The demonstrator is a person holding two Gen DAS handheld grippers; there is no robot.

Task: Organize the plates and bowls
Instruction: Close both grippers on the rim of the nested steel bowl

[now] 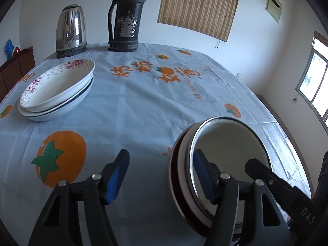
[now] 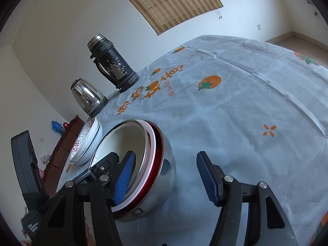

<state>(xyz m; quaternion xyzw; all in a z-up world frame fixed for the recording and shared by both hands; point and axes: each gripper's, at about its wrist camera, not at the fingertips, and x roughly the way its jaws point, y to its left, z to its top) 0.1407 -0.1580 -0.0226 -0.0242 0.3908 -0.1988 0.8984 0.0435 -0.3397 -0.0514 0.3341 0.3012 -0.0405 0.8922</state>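
Both tools are straddling the nested bowls' (image 2: 143, 164) rim from opposite sides, left tool (image 1: 162, 176) and right tool (image 2: 166, 178) half open, not yet pinching; they should be closing evenly before lifting.

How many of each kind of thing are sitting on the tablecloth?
White floral plates, stacked: 3, as far as the rims show
Nested bowls, white enamel one inside a red-rimmed one, inside a shiny steel one: 3
Shiny steel kettle: 1
Worn black thermos flask: 1
Total: 8
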